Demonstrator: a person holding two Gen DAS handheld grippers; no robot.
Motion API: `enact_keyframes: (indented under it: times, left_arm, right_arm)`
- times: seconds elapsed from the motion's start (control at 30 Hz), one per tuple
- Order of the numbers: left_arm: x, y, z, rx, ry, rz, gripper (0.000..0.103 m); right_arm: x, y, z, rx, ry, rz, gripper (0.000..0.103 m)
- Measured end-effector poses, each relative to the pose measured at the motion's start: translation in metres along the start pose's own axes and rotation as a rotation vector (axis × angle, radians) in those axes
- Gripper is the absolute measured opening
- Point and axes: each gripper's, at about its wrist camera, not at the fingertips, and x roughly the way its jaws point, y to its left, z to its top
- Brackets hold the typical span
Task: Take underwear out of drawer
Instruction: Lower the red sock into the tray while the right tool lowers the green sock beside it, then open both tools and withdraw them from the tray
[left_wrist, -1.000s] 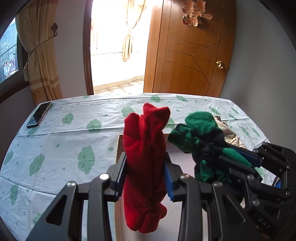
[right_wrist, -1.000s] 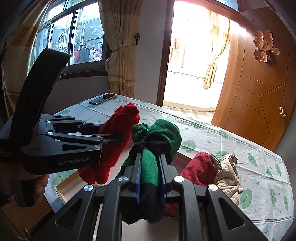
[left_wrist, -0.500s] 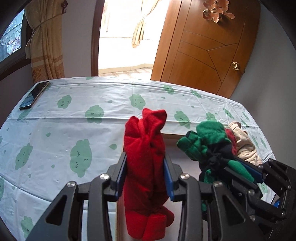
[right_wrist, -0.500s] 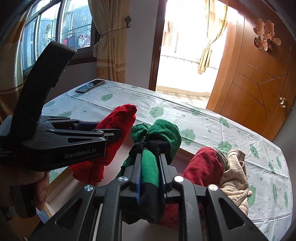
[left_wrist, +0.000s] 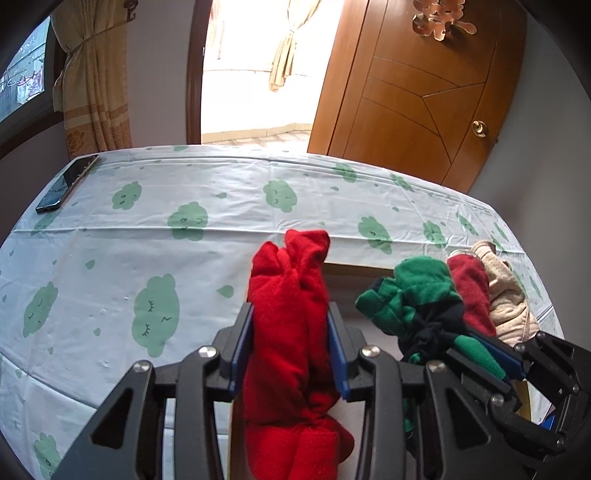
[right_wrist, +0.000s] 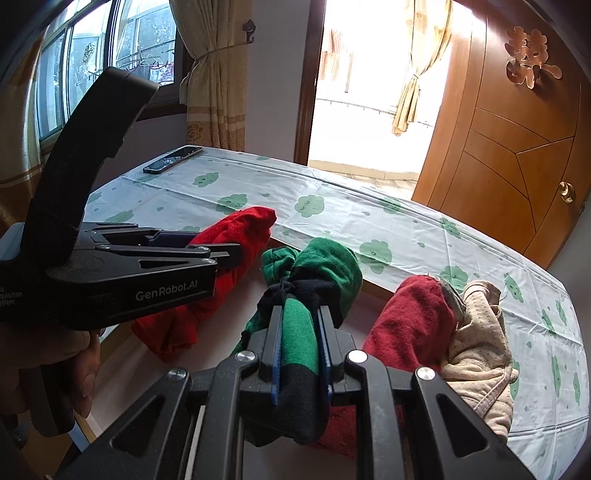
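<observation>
Left hand-held gripper (left_wrist: 290, 350) pinching a rolled bright-red underwear bundle (left_wrist: 291, 332) between its blue pads, bundle upright, sticking out above and below the fingers; its jaws have just been opening a little, pads still on the fabric both sides. Right hand-held gripper (right_wrist: 299, 347) clamped narrow on a green-and-black underwear roll (right_wrist: 306, 291), the green knot bulging past the fingertips. Both bundles hang over the open drawer (right_wrist: 155, 373), pale floor, wooden rim visible at the lower left and along the far edge under the cloth. Left in the drawer at the right end: a dark-red pair (right_wrist: 410, 325) and a beige dotted pair (right_wrist: 480, 350), touching each other, pressed against the right side. Middle and left of the drawer floor are bare, so there is room under both grippers. The two grippers sit near each other, left one's side just beside the green roll but not touching it that I can see. Behind the drawer, the bed (left_wrist: 147, 229) with a white sheet with green cloud print is flat and open across most of its width; only a phone (left_wrist: 68, 182) lying at the far left corner by the curtain (left_wrist: 96, 81). Far edge of the bed runs to the balcony doorway (left_wrist: 255, 66) and the wooden door (left_wrist: 424, 96). A person's hand (right_wrist: 55, 369) wraps the left gripper's handle.
</observation>
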Motion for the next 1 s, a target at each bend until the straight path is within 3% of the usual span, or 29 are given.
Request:
enact_keyframes:
  times: [0.17,0.23,0.3,0.4,0.83,1.0]
  left_arm:
    - [0.002,0.002,-0.003,-0.010,0.007,0.005,0.045]
    - [0.001,0.003,-0.004,-0.018,0.003,0.004,0.054]
    - [-0.001,0.004,-0.006,-0.023,-0.003,0.008,0.057]
    - [-0.004,0.006,-0.008,-0.036,-0.006,-0.001,0.057]
    - [-0.037,0.011,-0.020,-0.069,-0.115,-0.032,0.061]
    - [-0.046,0.006,-0.029,-0.036,-0.131,-0.028,0.062]
  right_arm:
    - [0.000,-0.009,-0.004,0.053,-0.025,0.007,0.021]
    - [-0.002,-0.010,-0.004,0.057,-0.033,0.002,0.021]
    - [-0.004,-0.012,-0.004,0.061,-0.036,-0.004,0.032]
    - [-0.007,-0.013,-0.007,0.062,-0.050,-0.002,0.045]
    - [-0.024,-0.007,-0.017,0.040,-0.094,0.017,0.050]
    - [-0.037,-0.005,-0.022,0.042,-0.125,0.043,0.059]
